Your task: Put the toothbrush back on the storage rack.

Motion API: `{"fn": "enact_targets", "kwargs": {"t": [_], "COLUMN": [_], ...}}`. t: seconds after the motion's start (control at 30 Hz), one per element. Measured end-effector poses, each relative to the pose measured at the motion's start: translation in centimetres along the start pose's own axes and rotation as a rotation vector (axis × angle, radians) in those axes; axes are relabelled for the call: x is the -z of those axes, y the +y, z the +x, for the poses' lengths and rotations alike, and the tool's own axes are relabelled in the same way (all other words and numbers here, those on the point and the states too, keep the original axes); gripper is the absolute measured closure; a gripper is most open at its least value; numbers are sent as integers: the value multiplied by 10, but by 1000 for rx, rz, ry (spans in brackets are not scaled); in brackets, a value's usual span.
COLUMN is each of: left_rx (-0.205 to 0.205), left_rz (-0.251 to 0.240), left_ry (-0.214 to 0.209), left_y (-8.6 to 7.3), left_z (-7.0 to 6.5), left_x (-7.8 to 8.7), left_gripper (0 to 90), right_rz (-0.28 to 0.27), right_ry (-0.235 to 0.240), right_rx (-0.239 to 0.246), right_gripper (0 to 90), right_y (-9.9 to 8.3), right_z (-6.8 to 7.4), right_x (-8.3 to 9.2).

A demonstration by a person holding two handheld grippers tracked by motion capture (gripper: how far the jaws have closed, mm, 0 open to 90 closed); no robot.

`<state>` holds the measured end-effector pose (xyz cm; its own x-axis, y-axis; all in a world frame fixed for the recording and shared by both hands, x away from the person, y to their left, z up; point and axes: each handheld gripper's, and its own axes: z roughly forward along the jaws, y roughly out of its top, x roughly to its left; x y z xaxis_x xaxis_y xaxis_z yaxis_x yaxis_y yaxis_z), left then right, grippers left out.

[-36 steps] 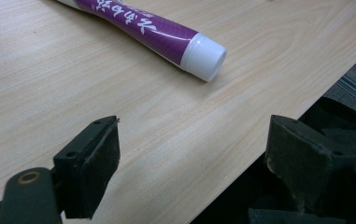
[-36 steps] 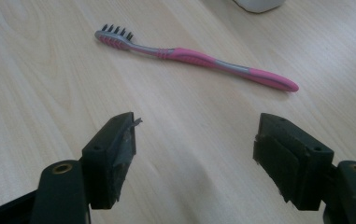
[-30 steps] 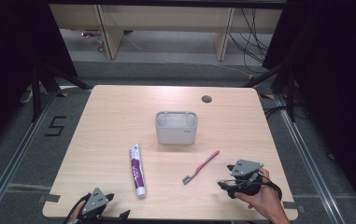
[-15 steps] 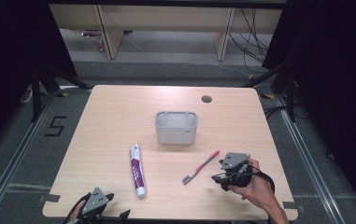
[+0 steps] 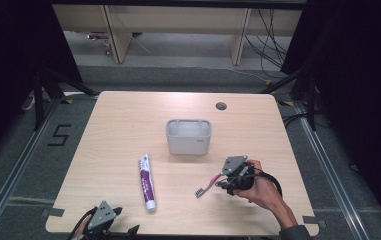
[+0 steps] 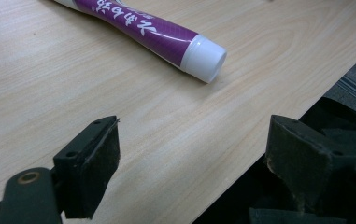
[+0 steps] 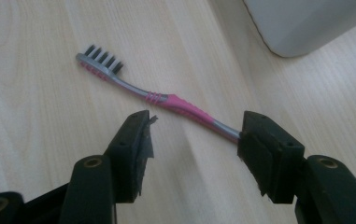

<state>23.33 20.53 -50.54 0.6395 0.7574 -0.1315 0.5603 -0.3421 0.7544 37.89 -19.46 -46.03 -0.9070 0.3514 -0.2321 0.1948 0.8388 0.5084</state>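
The right gripper (image 7: 192, 140) is held over the handle end of the pink-and-grey toothbrush (image 7: 166, 99), which lies flat on the wooden table (image 5: 128, 125) in front of the grey container (image 5: 188, 136). Its jaws have just been closing and remain apart around the handle, pads not pressing. The left gripper (image 6: 192, 154) is spread wide, nothing between, near the toothpaste tube (image 6: 157, 32) cap

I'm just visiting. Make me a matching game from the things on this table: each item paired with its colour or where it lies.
Things:
1. toothpaste tube
2. toothbrush
3. container
4. right gripper

Descriptions:
A. light grey, mid-table
B. purple with a white cap
C. jaws open, over the pink handle's end
D. pink and grey, dark bristles

Pairs: 1-B, 2-D, 3-A, 4-C
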Motion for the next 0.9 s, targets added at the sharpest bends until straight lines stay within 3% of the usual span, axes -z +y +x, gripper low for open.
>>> {"fn": "enact_targets", "kwargs": {"t": [0.03,0.07,0.1,0.13,0.27,0.33,0.37,0.4,0.63,0.67,0.7,0.8,0.83,0.87,0.9], "left_rx": [-1,-1,0,3,-1,-1,-1,0,-6,-5,-6,-1,0,0,0], "left_rz": [1,-1,-2,-2,-2,-1,-1,0,5,4,5,0,-1,0,-1], "left_ry": [-1,0,2,3,2,1,1,1,2,2,0,0,1,0,-1], "left_y": [0,0,0,0,0,0,0,0,0,0,0,0,0,0,0], "left_z": [0,0,0,0,0,0,0,0,1,0,1,0,0,0,0], "left_x": [0,0,0,0,0,0,0,0,1,1,1,0,0,0,0], "left_gripper": [173,173,173,173,173,173,173,173,173,173,173,173,173,173,173], "right_rz": [21,18,28,33,54,73,70,83,112,123,118,128,127,137,135], "right_ry": [8,10,17,21,48,53,59,60,95,104,110,121,128,128,128], "right_rx": [-22,10,0,28,53,42,69,49,98,64,108,82,119,87,86], "right_gripper": [452,457,463,465,498,510,515,515,547,547,549,549,549,549,549], "right_y": [2,3,5,7,13,15,16,16,18,17,18,17,18,17,17], "right_z": [1,-2,-2,-4,-6,-7,-8,-8,-13,-12,-14,-12,-14,-12,-12], "right_x": [-1,-4,-7,-9,-18,-21,-23,-23,-29,-29,-32,-33,-36,-36,-36]}}
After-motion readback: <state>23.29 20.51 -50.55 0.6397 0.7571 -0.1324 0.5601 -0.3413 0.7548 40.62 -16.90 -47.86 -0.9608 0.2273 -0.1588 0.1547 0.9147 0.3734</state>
